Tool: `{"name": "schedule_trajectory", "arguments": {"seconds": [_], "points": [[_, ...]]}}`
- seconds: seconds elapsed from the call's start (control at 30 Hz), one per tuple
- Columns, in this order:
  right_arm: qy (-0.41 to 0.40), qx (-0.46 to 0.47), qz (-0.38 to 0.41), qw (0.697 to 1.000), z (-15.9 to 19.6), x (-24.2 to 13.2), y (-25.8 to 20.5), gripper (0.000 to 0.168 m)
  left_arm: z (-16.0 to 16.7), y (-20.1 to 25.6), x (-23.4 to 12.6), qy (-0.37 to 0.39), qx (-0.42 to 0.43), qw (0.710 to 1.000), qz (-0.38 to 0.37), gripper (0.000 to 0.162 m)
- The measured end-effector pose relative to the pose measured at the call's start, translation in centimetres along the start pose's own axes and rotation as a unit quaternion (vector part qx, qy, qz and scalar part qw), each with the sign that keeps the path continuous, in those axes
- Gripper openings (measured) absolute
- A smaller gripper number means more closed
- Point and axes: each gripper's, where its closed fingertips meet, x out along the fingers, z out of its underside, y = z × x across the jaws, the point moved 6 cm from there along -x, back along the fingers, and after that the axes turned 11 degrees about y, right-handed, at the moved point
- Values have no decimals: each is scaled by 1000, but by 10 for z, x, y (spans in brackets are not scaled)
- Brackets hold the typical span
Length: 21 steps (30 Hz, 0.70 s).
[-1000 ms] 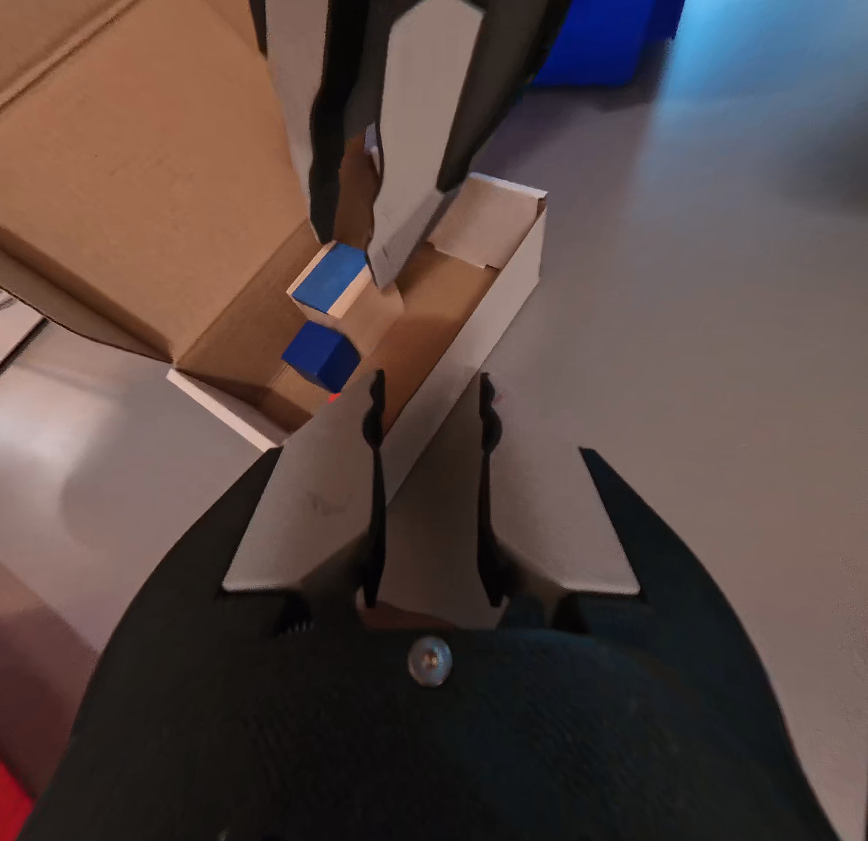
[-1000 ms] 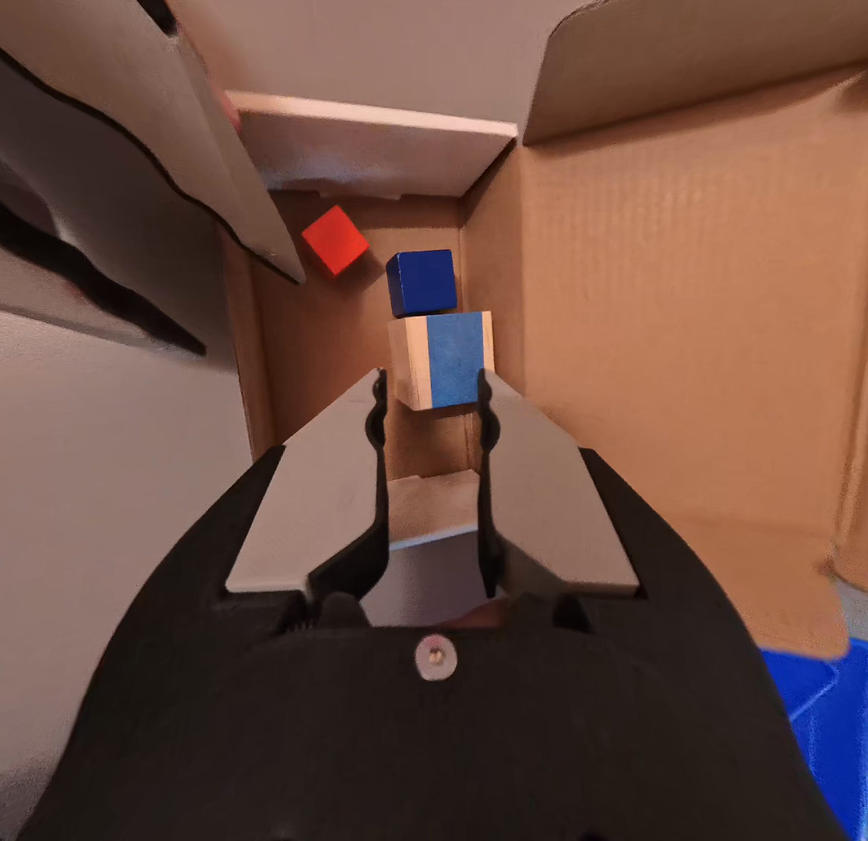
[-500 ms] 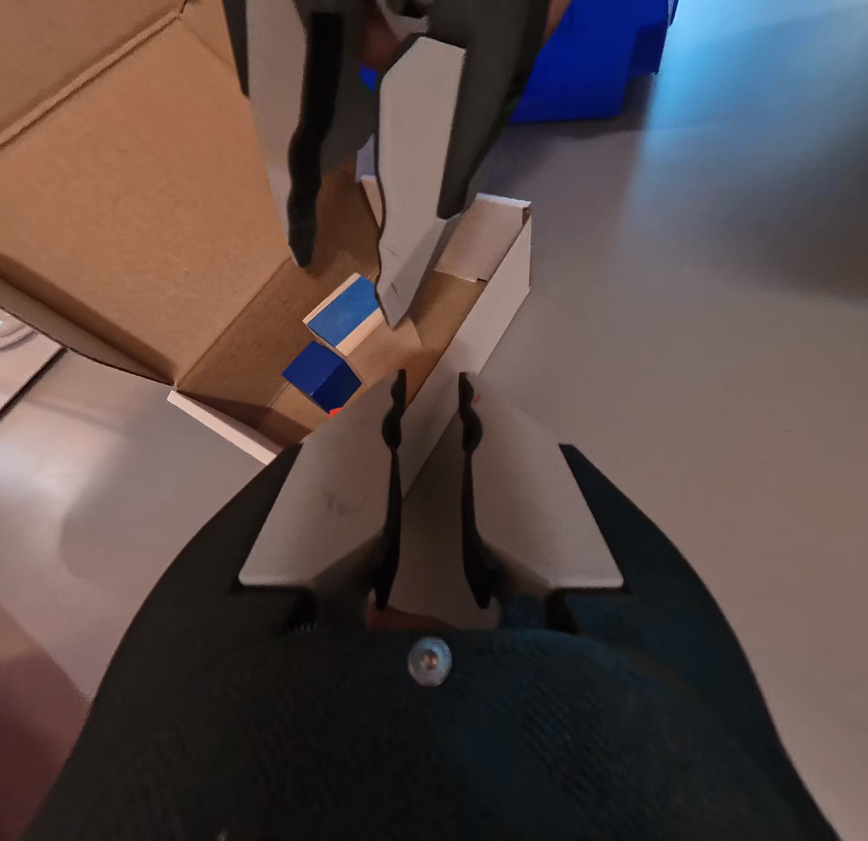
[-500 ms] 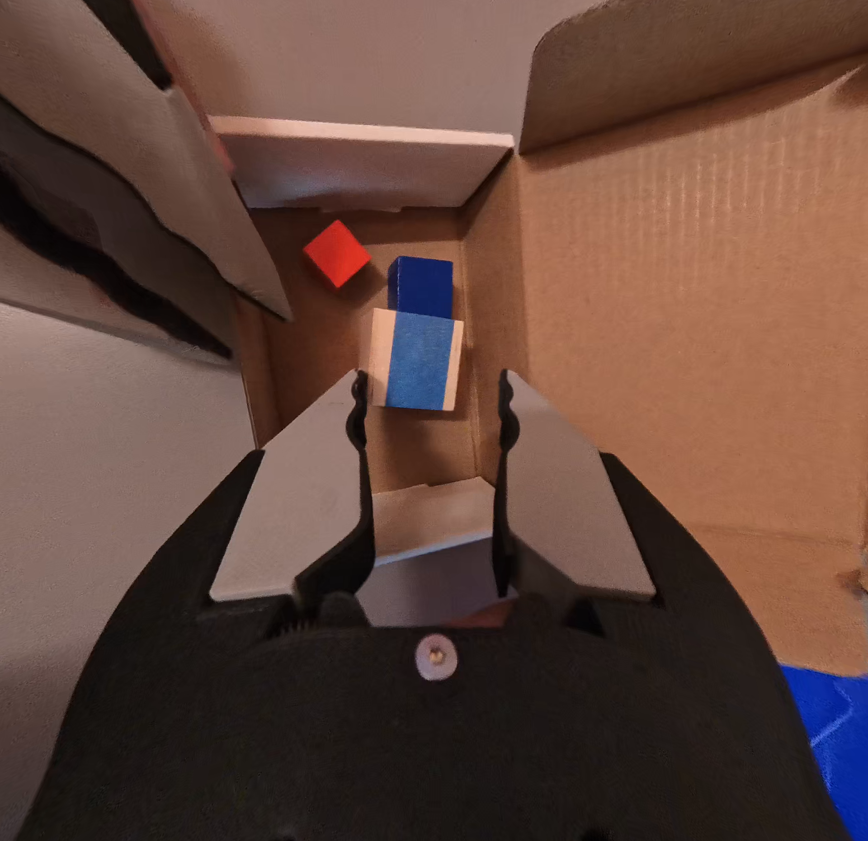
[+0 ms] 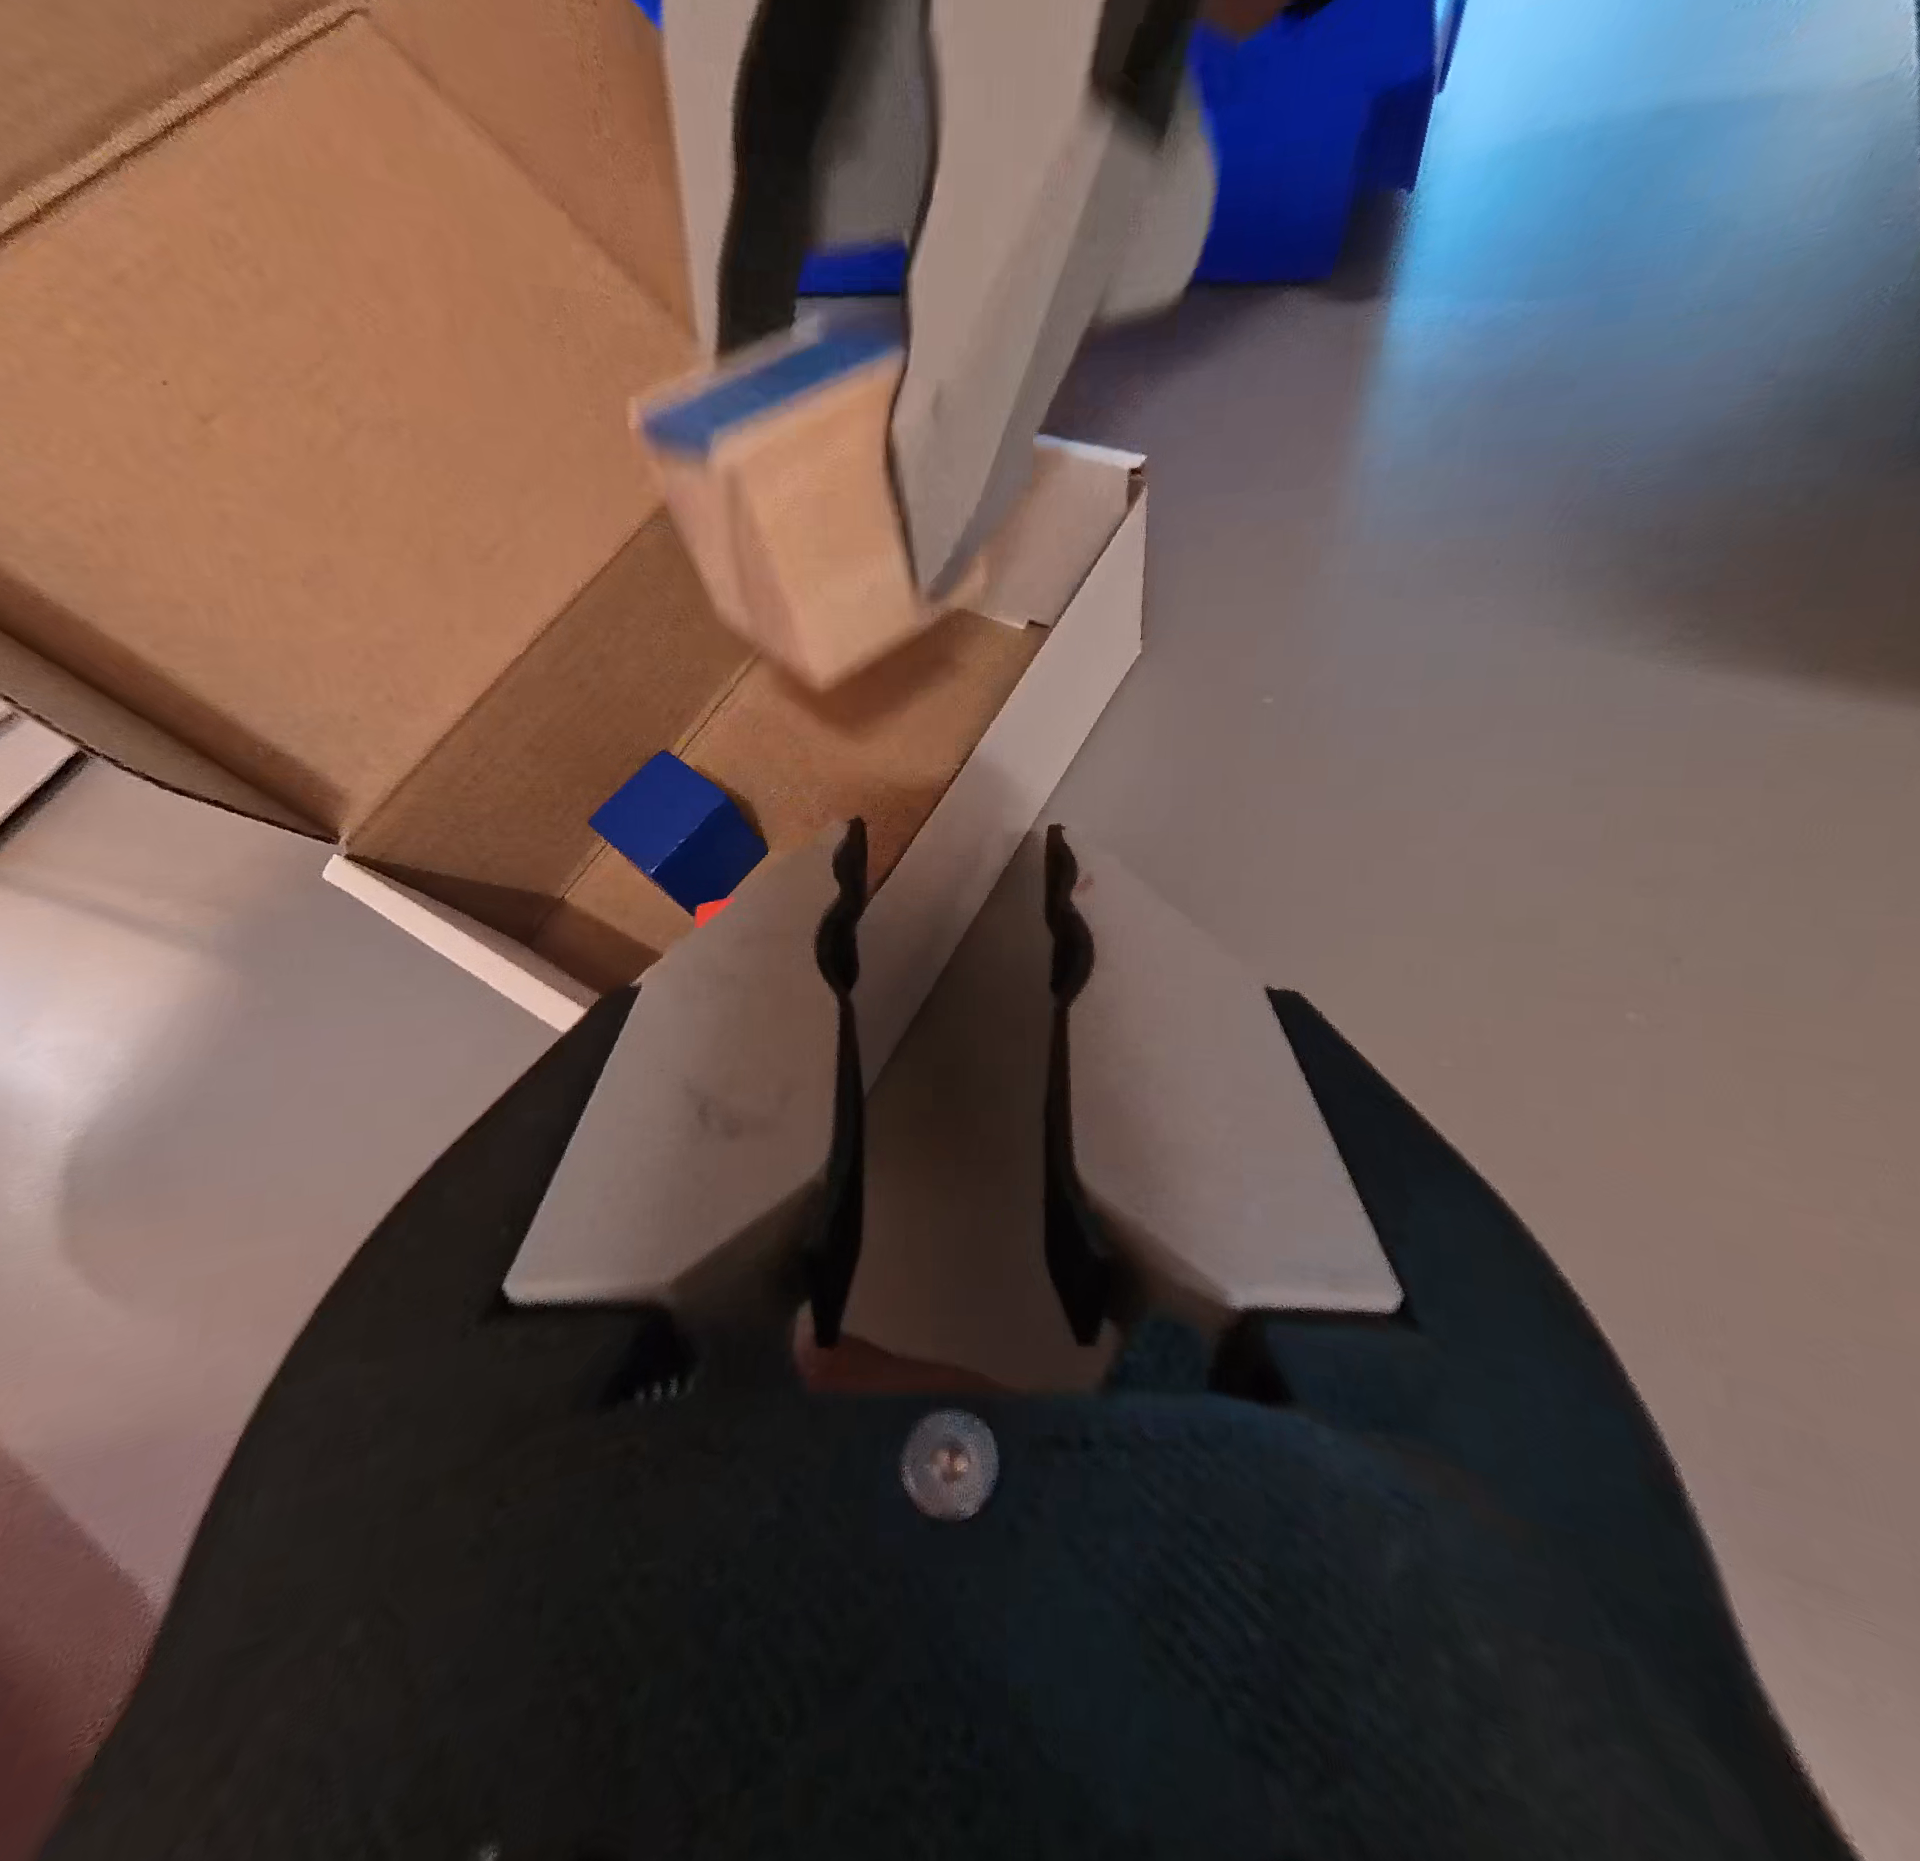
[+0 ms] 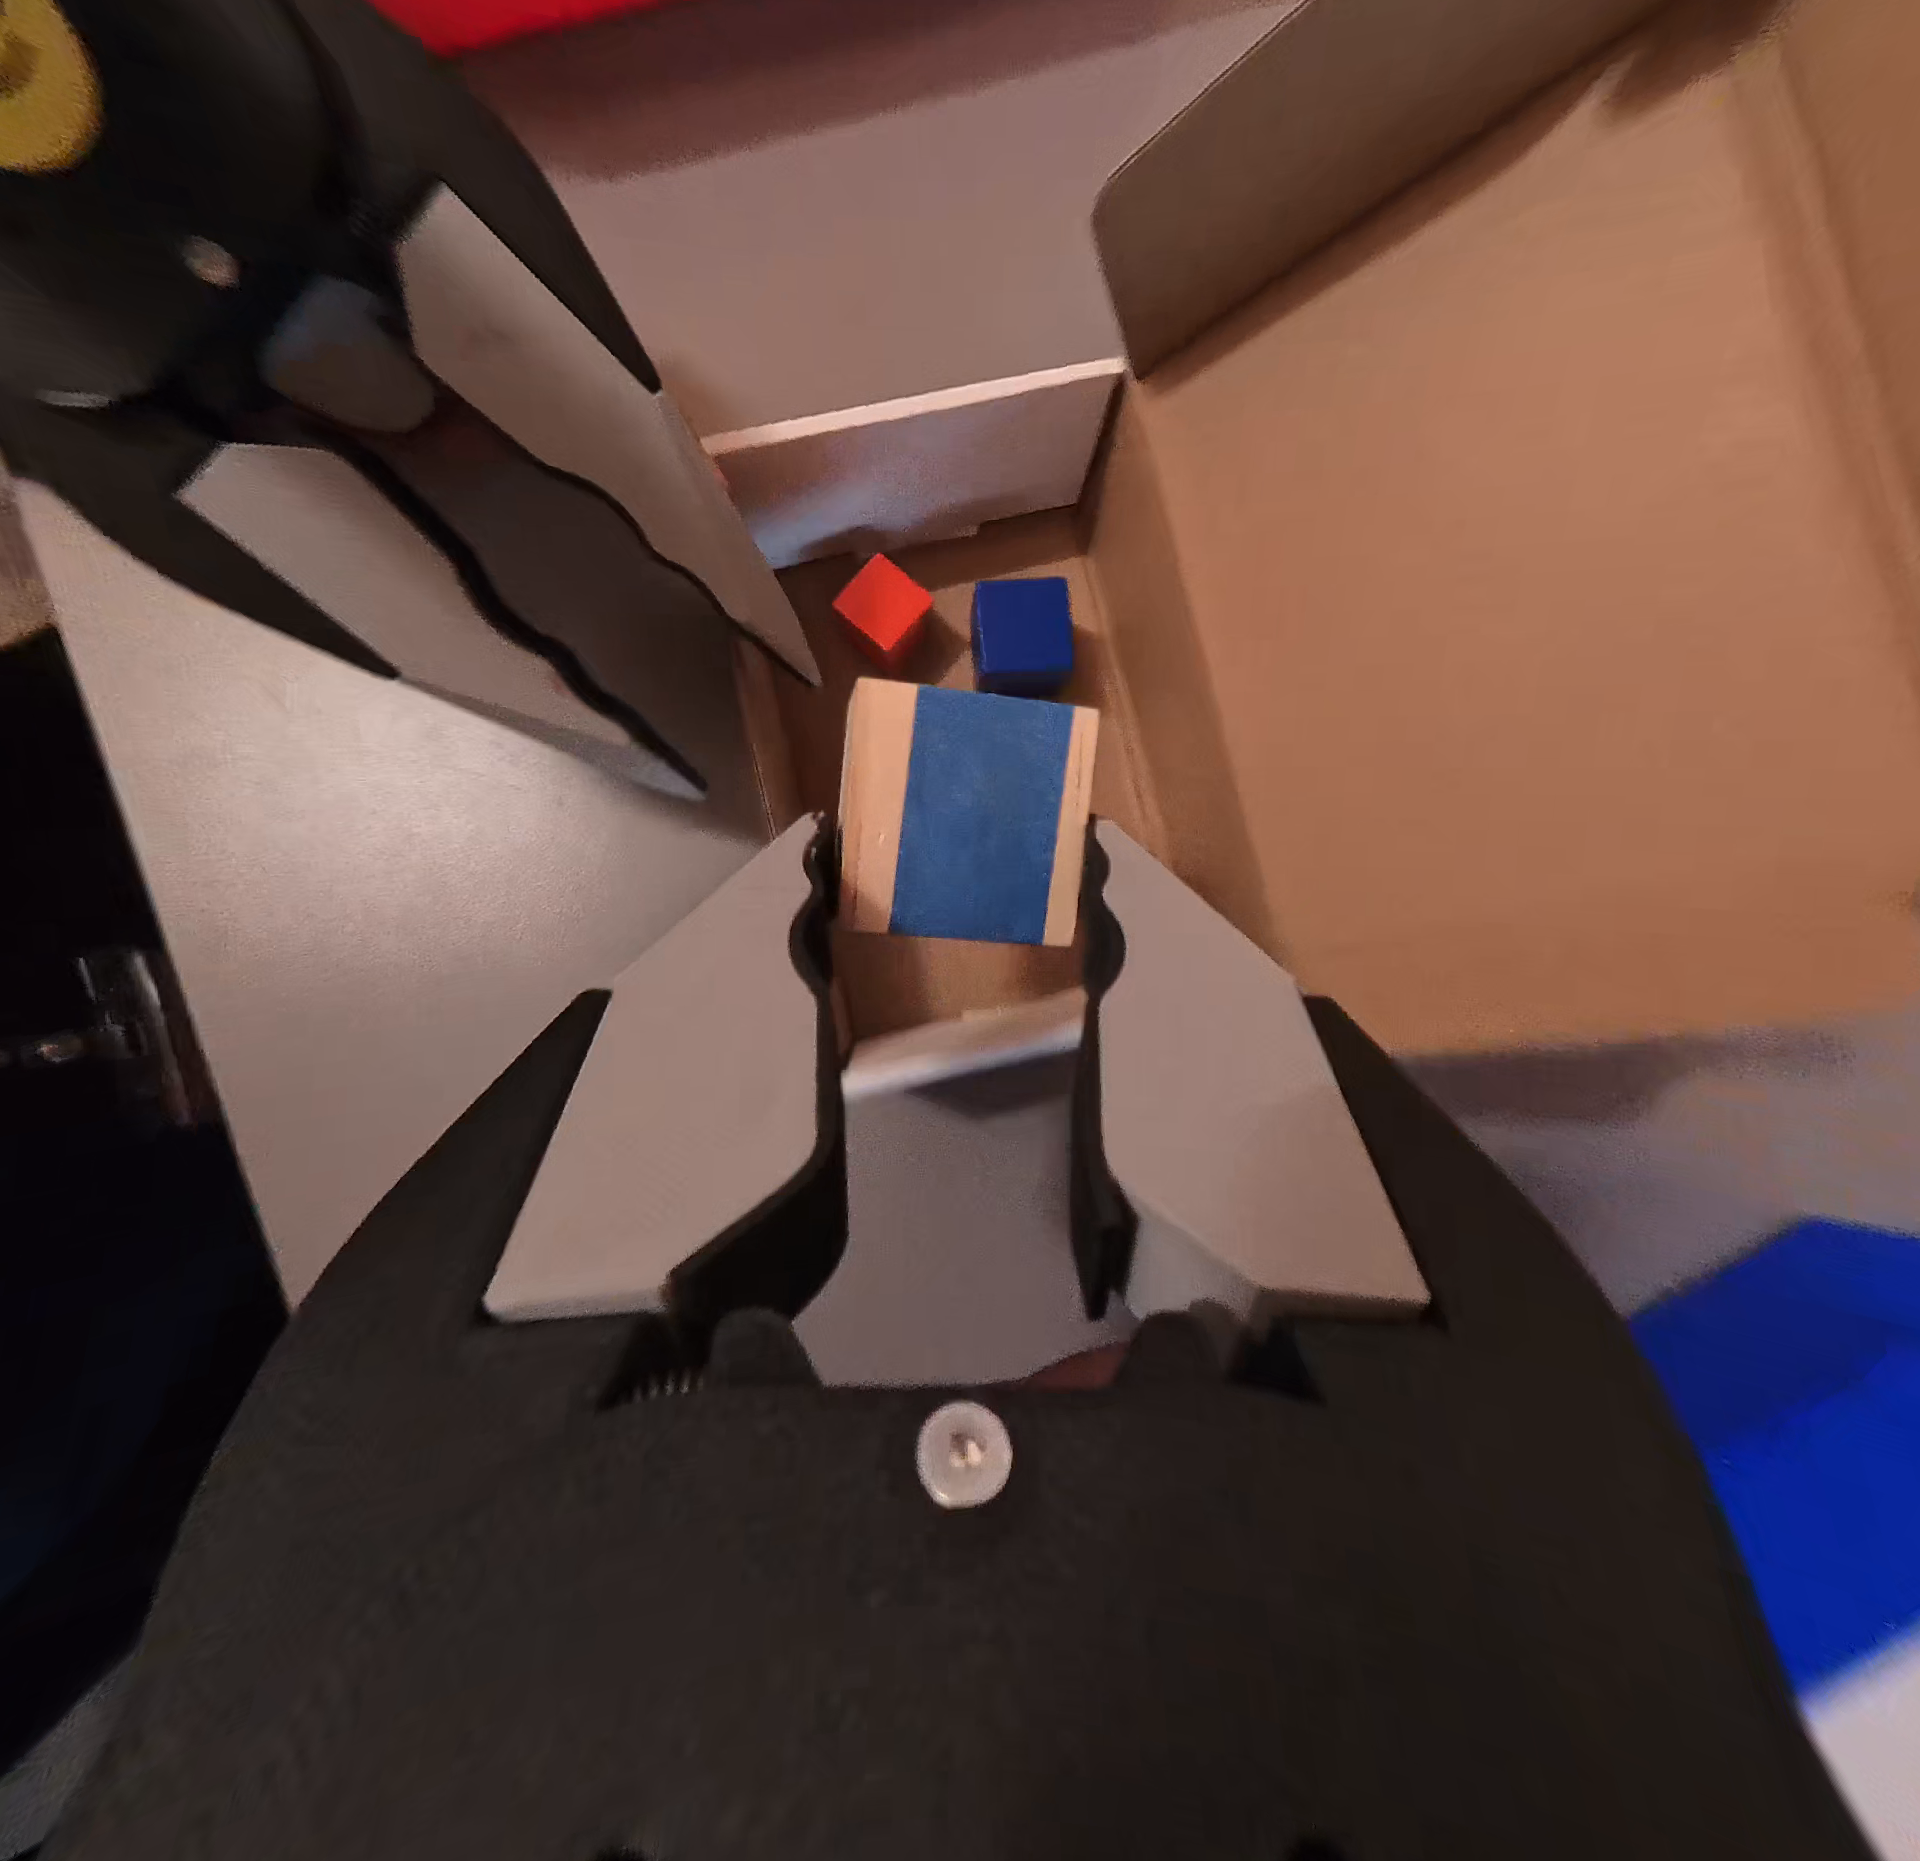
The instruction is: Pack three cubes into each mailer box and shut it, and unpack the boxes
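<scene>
Right wrist view has the right claw [image 6: 956, 876] clenched on a wooden cube with a blue taped face [image 6: 966, 814], one fingertip pressed to each bare wood side, and the cube is held up in the air above the open mailer box [image 6: 1455, 616] rather than resting in it. Below it, on the box floor near the far end wall, a red cube [image 6: 883, 606] and a dark blue cube [image 6: 1020, 632] sit just beside each other — apart from the held one. The box lid stands open on the right of this view. Farther out, the left claw [image 5: 948, 876] hangs over the near corner of the box with its jaws parted and nothing between them; the box's white outer wall runs under its tips. A grey bench [image 5: 1507, 772] carries the box, and a blue bin [image 5: 1320, 149] stands beyond it.
</scene>
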Motion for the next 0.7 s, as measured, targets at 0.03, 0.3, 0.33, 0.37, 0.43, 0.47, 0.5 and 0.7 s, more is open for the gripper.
{"name": "schedule_trajectory", "arguments": {"seconds": [0.03,0.3,0.33,0.37,0.43,0.47,0.5,0.7], "points": [[18,6,13,1000,0,-17,2,44,0,0,0,0,-1,1000,0,32],[-12,97,229,969,84,-177,75,45,-1,2,2,1,-2,1000,0,34],[-39,113,249,961,103,-190,84,44,-1,2,2,1,-2,1000,0,34],[-65,126,264,954,123,-199,92,44,-1,2,3,1,-2,1000,1,34],[-104,151,275,944,155,-207,100,44,-1,2,3,1,0,1000,1,34],[-116,160,268,943,167,-205,100,45,-1,2,4,0,0,1000,1,34],[-125,163,259,944,176,-201,100,45,-1,2,4,1,-1,1000,2,35],[-174,98,211,957,185,-159,99,45,-1,2,3,2,-8,1000,6,35]]}}
